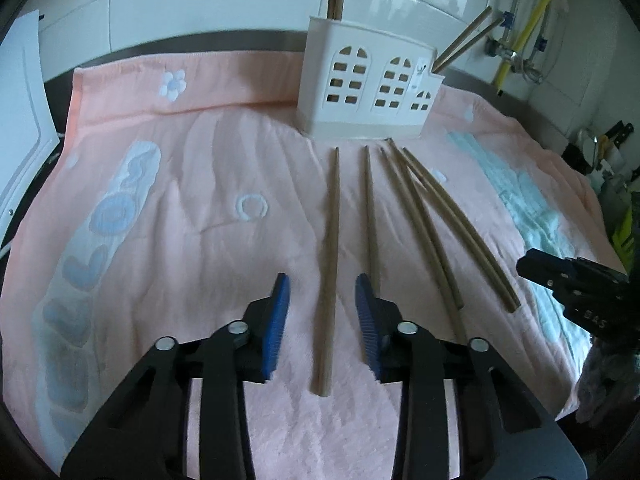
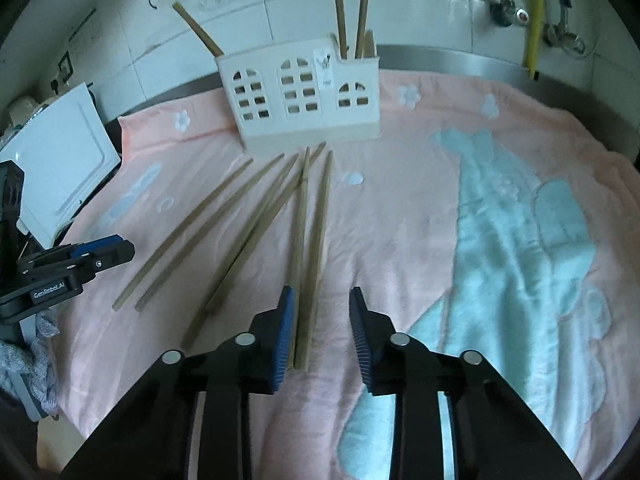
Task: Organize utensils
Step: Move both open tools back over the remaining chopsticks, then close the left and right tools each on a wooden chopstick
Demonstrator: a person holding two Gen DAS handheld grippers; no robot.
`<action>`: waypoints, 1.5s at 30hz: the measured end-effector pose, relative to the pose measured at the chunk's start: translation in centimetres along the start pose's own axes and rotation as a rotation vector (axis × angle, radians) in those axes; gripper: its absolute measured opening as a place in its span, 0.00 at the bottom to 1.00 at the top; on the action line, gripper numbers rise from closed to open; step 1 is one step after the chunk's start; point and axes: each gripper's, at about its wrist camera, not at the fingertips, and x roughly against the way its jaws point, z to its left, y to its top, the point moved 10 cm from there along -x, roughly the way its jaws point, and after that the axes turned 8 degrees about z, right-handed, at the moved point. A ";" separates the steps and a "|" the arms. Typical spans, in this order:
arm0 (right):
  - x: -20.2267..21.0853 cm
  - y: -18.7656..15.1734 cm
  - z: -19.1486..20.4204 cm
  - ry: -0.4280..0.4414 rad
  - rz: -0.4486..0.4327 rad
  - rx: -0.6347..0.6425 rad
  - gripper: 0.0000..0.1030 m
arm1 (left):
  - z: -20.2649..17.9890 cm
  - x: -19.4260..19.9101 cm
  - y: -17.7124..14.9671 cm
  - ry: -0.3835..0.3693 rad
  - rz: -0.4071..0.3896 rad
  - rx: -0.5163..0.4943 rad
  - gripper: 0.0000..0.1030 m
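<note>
In the left wrist view, the left tongs (image 1: 322, 312) are hovering nearest the camera with their blue pads apart, straddling the near end of the leftmost chopstick (image 1: 329, 264) without pressing it, apparently lining up to pick it. That stick and the others are lying on the pink towel (image 1: 200, 184) covering the desk, fanning out from the white house-shaped holder (image 1: 368, 84) standing at the far side, likely so each can be taken singly; a few chopsticks are already standing in the holder. In the right wrist view, the right tongs (image 2: 320, 320) are likewise standing apart, the left pad lying just beside a pair of chopsticks (image 2: 308, 264) on the right of the fan, not clamping them, while the left tongs are showing at the left edge.
</note>
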 end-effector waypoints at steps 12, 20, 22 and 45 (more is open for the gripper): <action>-2.3 0.1 -0.2 -0.006 0.040 -0.016 0.16 | 0.1 -2.2 -0.3 0.005 0.044 0.000 0.29; -2.4 0.2 0.0 0.006 0.037 -0.021 0.12 | -0.1 -3.0 -0.4 0.007 0.054 -0.003 0.17; -2.5 0.2 0.1 0.010 0.040 -0.022 0.12 | -0.1 -3.0 -0.4 0.009 0.055 -0.004 0.17; -2.7 -0.5 0.6 0.009 0.054 -0.012 0.10 | -0.1 -3.1 -0.4 0.012 0.064 0.011 0.18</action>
